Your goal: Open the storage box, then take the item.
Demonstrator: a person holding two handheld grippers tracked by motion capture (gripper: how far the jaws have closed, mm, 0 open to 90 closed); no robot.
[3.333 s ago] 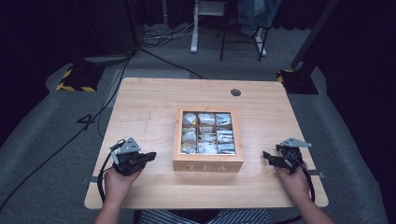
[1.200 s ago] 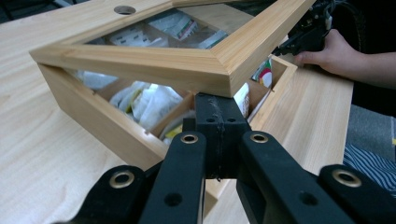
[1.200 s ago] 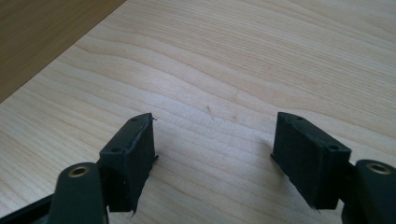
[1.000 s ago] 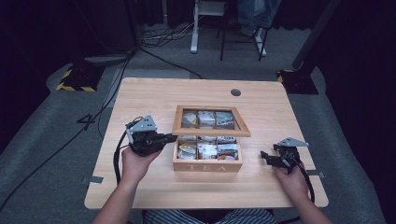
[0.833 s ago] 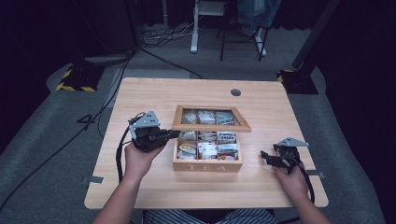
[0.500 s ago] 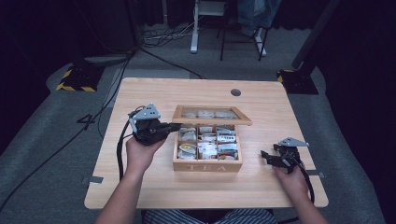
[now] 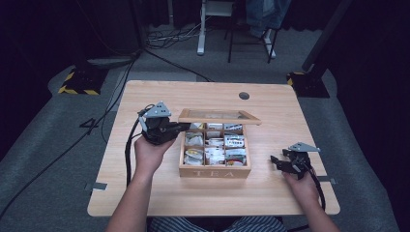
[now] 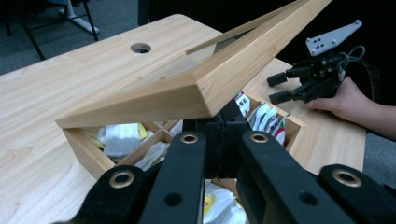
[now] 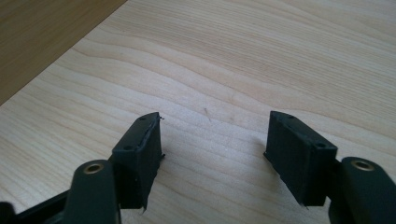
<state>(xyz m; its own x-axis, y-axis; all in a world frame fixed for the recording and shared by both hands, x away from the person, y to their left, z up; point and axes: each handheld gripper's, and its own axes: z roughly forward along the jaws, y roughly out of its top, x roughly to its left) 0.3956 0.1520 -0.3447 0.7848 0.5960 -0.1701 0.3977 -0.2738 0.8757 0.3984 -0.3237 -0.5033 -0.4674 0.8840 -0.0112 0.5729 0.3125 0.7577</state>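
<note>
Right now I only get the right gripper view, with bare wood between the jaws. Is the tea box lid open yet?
Observer: Partly. The lid is tilted up above the tea box, not swung fully back.
Operator: What is lifting it?
Observer: The left tool, jaws shut, sits under the lid's left edge.
Operator: Where is my tool from the box?
Observer: The right tool rests on the table to the box's right, apart from it. Its jaws have just been closing, with nothing between them.

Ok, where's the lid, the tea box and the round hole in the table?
lid (image 7: 220, 116), high view, on its glass pane.
tea box (image 7: 214, 172), high view, on its front wall with the lettering.
round hole (image 7: 244, 95), high view, on its dark middle.
</note>
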